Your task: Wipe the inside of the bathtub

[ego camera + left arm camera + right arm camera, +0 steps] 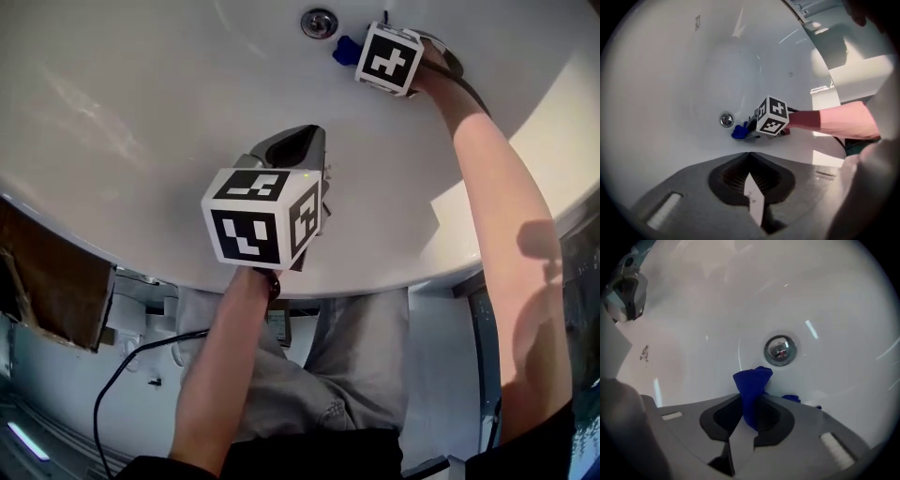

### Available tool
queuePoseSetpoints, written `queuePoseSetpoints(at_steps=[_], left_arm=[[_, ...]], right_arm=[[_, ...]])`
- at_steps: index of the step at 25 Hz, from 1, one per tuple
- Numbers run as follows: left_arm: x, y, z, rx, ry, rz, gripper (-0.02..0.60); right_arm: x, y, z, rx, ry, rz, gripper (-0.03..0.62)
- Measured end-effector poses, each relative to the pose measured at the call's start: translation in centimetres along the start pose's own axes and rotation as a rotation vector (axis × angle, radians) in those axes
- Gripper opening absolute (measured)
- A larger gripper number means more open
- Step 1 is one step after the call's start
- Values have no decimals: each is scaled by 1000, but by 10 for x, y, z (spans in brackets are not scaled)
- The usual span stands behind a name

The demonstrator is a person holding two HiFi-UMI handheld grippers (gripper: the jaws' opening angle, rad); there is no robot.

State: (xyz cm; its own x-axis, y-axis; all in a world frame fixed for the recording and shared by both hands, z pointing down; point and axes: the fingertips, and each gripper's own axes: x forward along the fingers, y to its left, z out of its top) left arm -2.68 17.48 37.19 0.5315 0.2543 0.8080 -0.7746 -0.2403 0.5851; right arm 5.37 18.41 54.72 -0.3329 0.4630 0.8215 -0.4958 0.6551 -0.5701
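Left gripper clenched empty; right gripper pinches blue cloth, seemingly on bathtub, plain only in its view.

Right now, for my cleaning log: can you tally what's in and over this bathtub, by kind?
Grippers: 2 (left gripper shut and empty; right gripper shut on the cloth)
Blue cloth: 1
Drain: 1
Bathtub: 1
Total: 5
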Motion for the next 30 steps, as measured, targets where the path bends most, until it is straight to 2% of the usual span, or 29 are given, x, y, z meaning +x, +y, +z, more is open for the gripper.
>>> queuePoseSetpoints(at_steps=[3,7,11,15,20,24,30], left_arm=[[2,7,-5,-5,20,38,2],[8,5,-6,2,42,34,2],[6,8,-4,-8,45,52,2],[3,3,2,-5,35,39,2],[-8,-5,6,-23,27,29,2],[-20,-19,21,-16,-25,4,2],[-28,-20,25,-12,-56,10,2]], right_arm=[[13,3,-13,-62,73,-35,64],[11,10,-20,-64,81,-41,63],[7,34,-18,-113,112,41,64],[0,56,-22,-150,133,111,63],[-19,83,-26,-195,141,160,64],[-31,107,-32,-206,146,193,64],[-53,140,-39,-228,136,230,64]])
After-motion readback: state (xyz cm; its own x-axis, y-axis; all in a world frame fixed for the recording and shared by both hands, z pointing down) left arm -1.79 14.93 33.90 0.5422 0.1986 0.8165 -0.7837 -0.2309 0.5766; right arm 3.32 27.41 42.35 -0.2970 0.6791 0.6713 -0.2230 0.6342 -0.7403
